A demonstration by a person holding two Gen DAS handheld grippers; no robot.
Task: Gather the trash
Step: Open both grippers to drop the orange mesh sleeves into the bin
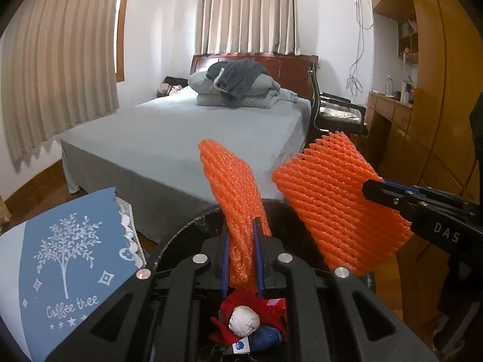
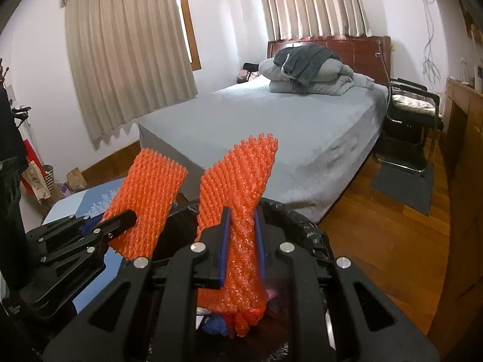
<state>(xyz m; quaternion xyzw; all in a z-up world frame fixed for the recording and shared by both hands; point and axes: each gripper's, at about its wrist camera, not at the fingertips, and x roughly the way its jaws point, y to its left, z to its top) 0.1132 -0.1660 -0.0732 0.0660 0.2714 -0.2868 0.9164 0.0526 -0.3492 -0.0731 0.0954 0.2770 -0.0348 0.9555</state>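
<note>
Both grippers, left (image 1: pixel 243 259) and right (image 2: pixel 241 247), were squeezed shut, each on an orange foam net (image 1: pixel 238 187) (image 2: pixel 238 187), right over the black bin bag (image 2: pixel 299 223). Nets were light, so one might have bounced out toward the bed (image 1: pixel 187 147) if let go too high.

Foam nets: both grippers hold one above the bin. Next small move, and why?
Probably lower slightly, then open both. The left gripper and right gripper each clamp an orange foam net over the black-lined bin, which already holds trash.
</note>
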